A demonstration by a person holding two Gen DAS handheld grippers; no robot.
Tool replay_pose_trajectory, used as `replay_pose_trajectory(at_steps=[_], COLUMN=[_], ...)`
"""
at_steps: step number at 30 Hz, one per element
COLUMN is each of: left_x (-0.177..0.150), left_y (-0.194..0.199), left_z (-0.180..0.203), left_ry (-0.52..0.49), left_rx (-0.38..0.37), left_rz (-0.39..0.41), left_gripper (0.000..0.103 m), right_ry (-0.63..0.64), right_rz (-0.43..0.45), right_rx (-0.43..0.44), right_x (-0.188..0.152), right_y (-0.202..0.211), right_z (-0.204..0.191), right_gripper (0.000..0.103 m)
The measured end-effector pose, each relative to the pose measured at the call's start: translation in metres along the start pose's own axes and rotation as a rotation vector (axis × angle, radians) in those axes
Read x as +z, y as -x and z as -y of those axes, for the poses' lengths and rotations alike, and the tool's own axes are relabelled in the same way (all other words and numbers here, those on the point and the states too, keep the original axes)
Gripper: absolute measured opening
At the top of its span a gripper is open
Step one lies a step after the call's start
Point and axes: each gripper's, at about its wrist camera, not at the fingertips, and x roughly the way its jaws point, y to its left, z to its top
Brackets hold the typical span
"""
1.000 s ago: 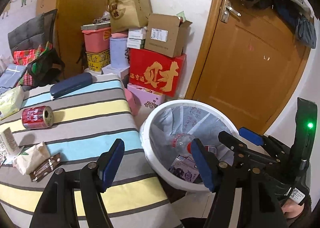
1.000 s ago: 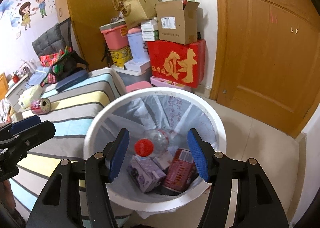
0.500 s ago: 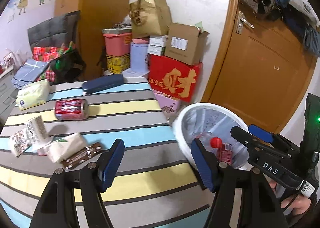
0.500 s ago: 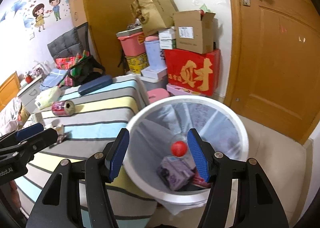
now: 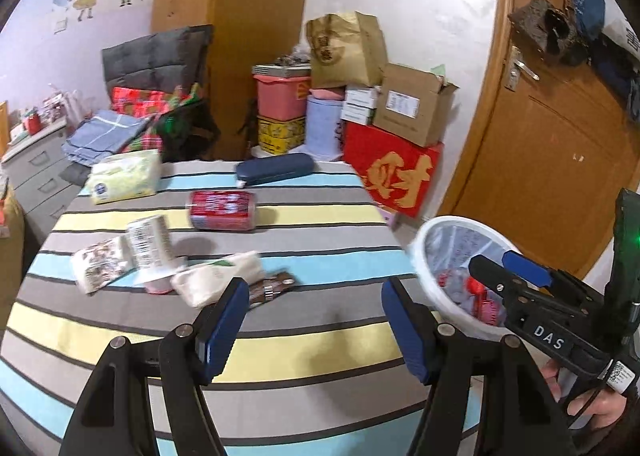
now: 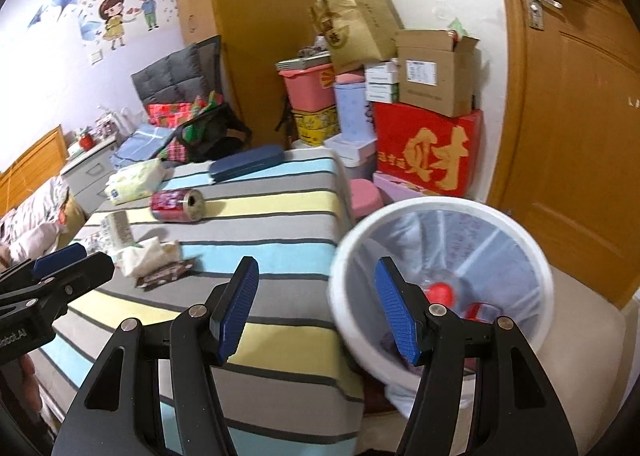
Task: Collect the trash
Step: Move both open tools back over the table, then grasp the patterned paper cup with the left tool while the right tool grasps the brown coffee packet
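1. Hovering over the striped table (image 5: 320, 340), the left gripper (image 5: 314, 322) had its blue pads (image 5: 222, 326) spread apart with nothing between them.
2. The right gripper (image 6: 316, 308) was likewise spread and empty, its gap lying over the table edge and the near rim of the white bin (image 6: 532, 256).
3. Trash lay on the table at about 10 o'clock from the left gripper in its own view: a brown wrapper (image 5: 272, 286) nearest, just beyond the left pad, touching a crumpled white packet (image 5: 218, 276).
4. Farther toward 10 o'clock sat an overturned paper cup (image 5: 150, 242) beside a printed packet (image 5: 100, 262).
5. A red can (image 5: 222, 210) lay on its side at 11 o'clock, farther back, well apart from the wrapper.
6. A tissue pack (image 5: 122, 176) and a dark blue case (image 5: 274, 168) sat along the far edge.
7. The bin stood off the table at 3 o'clock in the left view, lined with a bag and holding a bottle with a red cap (image 6: 440, 292) and other litter.
8. A hand (image 5: 588, 404) gripped the right tool at 4 o'clock.
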Motion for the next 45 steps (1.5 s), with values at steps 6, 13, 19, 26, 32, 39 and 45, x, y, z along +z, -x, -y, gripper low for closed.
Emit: replay_pose_trajectory(at_steps=[6,13,19,26,32,39,45], left_x=[-0.007,-0.018,-0.019,-0.021,-0.018,-0.008,0.009], left_y=[0.01,0.018,0.023,0.021,0.008,-0.012,-0.035], left_z=[-0.042,-0.089,-0.129,-0.171,-0.198,-0.225,-0.24], left_ry=[0.063,0.117,0.155,0.183,0.175,0.162,0.118], left_rx=[0.048,0.108,0.152,0.199,0.211,0.201,0.195], left_rz=[0.003,-0.001,-0.003,-0.016,-0.045,-0.071,-0.093], left_gripper=[0.069,0.069,0.069,0.069,0.069,0.069,0.069], right_ry=[0.032,0.067,0.099,0.095,0.06,0.047,0.043], right_rz=[-0.026,-0.06,-0.098,-0.156,-0.208,-0.254,-0.284], right_rx=[0.043,0.083,0.125,0.182,0.152,0.102,0.087], right_x=[-0.003,-0.005,-0.009,-0.013,-0.019,-0.018,-0.015], right_y=[-0.01,-0.023,-0.034,-0.05,-0.066,-0.083,-0.099], right_z=[-0.027,-0.058,-0.083,-0.108,-0.113,-0.121,-0.131], right_gripper=[0.062,0.062,0.062,0.062,0.062,0.062,0.062])
